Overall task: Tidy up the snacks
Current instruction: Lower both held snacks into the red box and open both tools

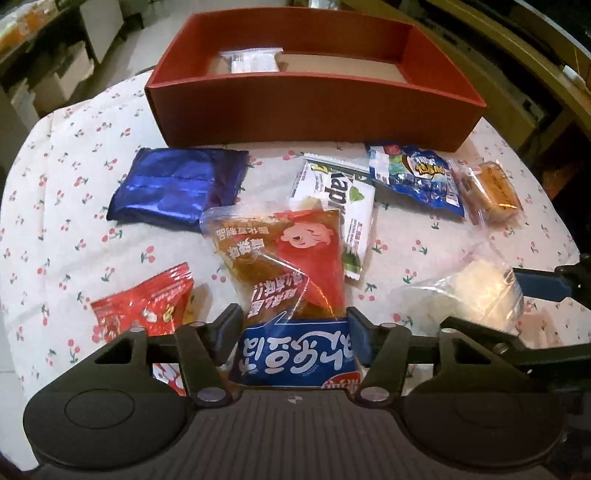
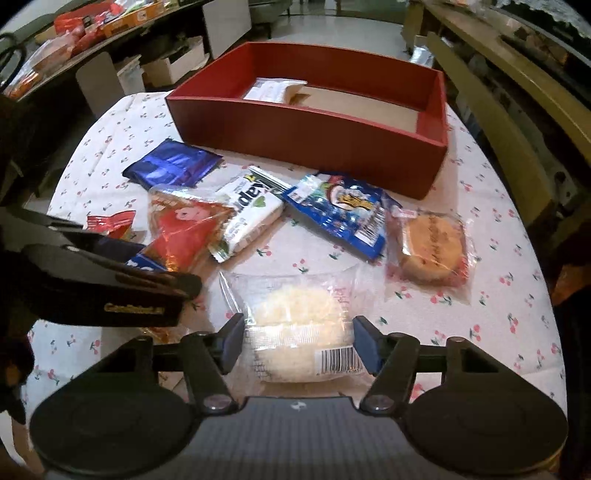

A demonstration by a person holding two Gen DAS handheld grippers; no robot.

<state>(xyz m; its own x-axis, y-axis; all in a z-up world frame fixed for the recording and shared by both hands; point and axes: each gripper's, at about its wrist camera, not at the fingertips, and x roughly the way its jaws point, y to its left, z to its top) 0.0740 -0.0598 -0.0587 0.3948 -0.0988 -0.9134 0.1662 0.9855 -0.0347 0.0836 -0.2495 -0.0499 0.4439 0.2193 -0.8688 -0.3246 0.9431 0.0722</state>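
Gripping a blue-and-red pouch (image 1: 295,354) at bottom centre, the left gripper (image 1: 293,332) pinches it; the right gripper (image 2: 298,341) clamps a clear-wrapped white cake (image 2: 299,332). Red box (image 2: 332,144) sits upper centre, one white packet (image 2: 267,89) inside.

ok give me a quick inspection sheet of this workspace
surface: cherry-print cloth, covers the table
box: red box, open top, one white packet inside at the far left
snacks: blue foil pack, tofu pack, white bar, blue candy bag, orange cake, coconut cake, red pack, all loose on the cloth
clutter: nothing seen
left claw: fingers either side of the tofu pack
right claw: fingers either side of the coconut cake
cables: nothing seen
surroundings: shelves with goods, cardboard boxes on floor
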